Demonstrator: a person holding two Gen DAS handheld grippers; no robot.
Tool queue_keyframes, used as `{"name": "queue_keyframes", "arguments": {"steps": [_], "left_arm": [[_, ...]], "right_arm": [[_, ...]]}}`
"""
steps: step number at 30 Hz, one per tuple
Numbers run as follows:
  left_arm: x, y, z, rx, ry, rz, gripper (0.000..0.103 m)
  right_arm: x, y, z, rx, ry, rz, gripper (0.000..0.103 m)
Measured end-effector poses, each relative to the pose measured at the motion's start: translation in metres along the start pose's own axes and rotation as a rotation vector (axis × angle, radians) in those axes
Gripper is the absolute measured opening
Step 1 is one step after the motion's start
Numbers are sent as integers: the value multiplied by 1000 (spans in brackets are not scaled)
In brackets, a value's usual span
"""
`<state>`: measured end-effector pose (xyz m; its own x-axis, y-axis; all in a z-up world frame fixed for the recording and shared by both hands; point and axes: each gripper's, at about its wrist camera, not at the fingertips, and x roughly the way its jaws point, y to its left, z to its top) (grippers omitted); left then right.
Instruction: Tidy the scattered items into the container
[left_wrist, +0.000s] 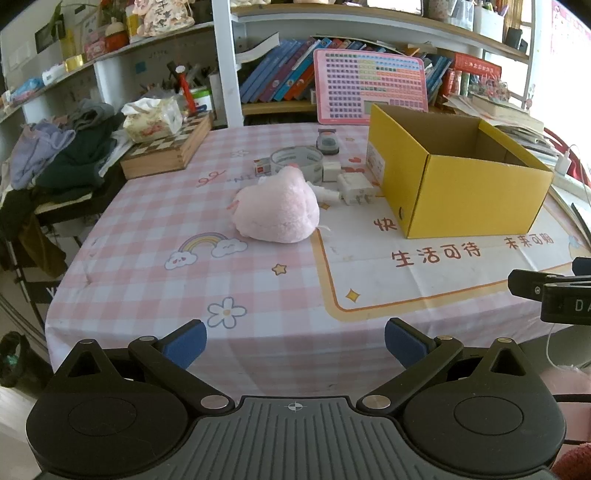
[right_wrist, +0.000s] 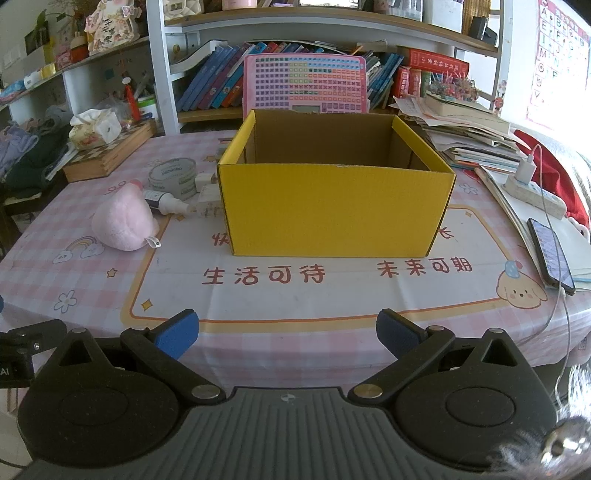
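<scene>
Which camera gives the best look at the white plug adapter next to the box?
The left wrist view: the white plug adapter lies unobstructed with its prongs visible, left of the yellow box. In the right wrist view, the box hides most of it, leaving a white sliver.

both wrist views face the yellow box (left_wrist: 461, 192) from the table edge (right_wrist: 295, 350).
</scene>
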<state>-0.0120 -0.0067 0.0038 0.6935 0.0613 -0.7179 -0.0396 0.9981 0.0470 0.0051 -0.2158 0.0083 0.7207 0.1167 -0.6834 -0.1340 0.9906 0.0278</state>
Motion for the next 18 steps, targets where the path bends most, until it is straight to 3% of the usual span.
{"name": "queue_keyframes", "arguments": {"steps": [18], "left_arm": [[3,4,0,-6,9,-16,103]], "right_arm": [[2,0,-1,-4,6,0,103]]}}
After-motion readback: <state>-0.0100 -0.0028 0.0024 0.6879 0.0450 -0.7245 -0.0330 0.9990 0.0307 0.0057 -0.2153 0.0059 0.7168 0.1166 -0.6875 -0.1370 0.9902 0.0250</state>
